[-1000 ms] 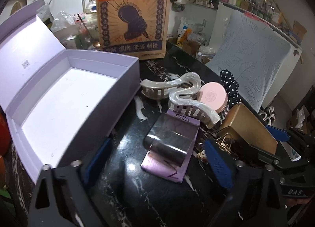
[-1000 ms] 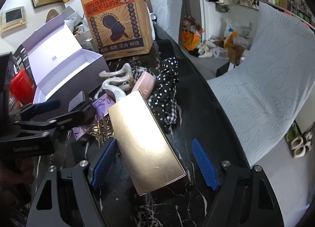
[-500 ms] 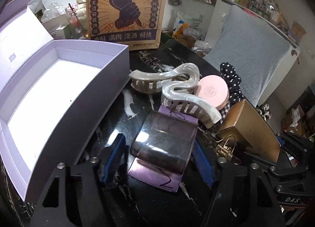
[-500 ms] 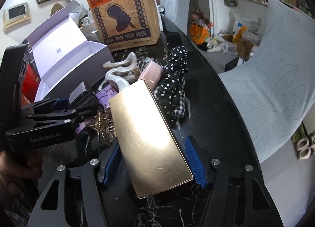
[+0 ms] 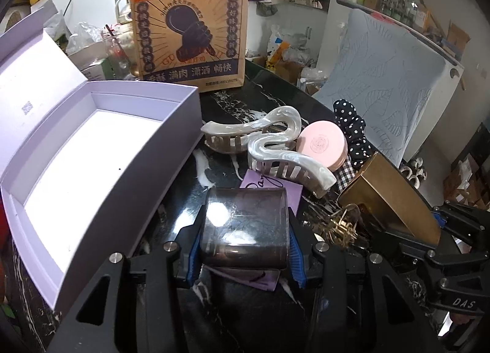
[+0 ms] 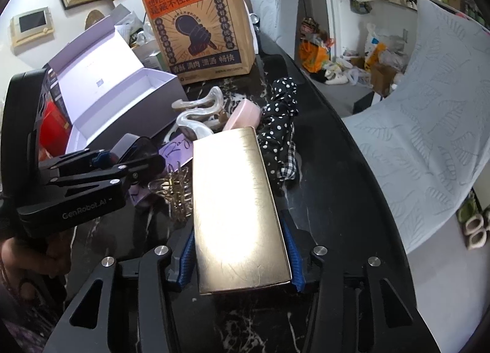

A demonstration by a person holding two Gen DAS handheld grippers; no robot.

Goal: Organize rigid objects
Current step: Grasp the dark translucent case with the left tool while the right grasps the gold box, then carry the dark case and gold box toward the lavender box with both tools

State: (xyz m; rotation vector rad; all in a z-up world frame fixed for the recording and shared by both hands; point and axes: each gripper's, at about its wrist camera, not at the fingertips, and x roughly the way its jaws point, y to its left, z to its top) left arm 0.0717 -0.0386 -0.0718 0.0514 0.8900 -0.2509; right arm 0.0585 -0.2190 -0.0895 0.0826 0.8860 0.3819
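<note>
My left gripper point(image 5: 243, 248) is shut on a dark translucent curved hair clip point(image 5: 245, 227) that lies on a purple card point(image 5: 284, 190). My right gripper point(image 6: 240, 256) is shut on a long gold box point(image 6: 235, 199); that box also shows in the left wrist view point(image 5: 395, 199). An open lilac box point(image 5: 92, 163) with its lid up stands to the left, empty inside. A pearly white claw clip point(image 5: 275, 150), a round pink case point(image 5: 323, 144) and a gold wire clip point(image 5: 343, 224) lie between the two grippers.
A tall printed paper bag point(image 5: 188, 22) stands behind the lilac box. A polka-dot fabric scrunchie point(image 6: 280, 117) lies right of the gold box. The table point(image 6: 330, 175) is black marble; its curved edge runs along the right, with a pale covered chair point(image 6: 435, 114) beyond.
Both grippers moved forward and closed: the left one around the dark hair clip, the right one around the gold box. Before, both were open.
</note>
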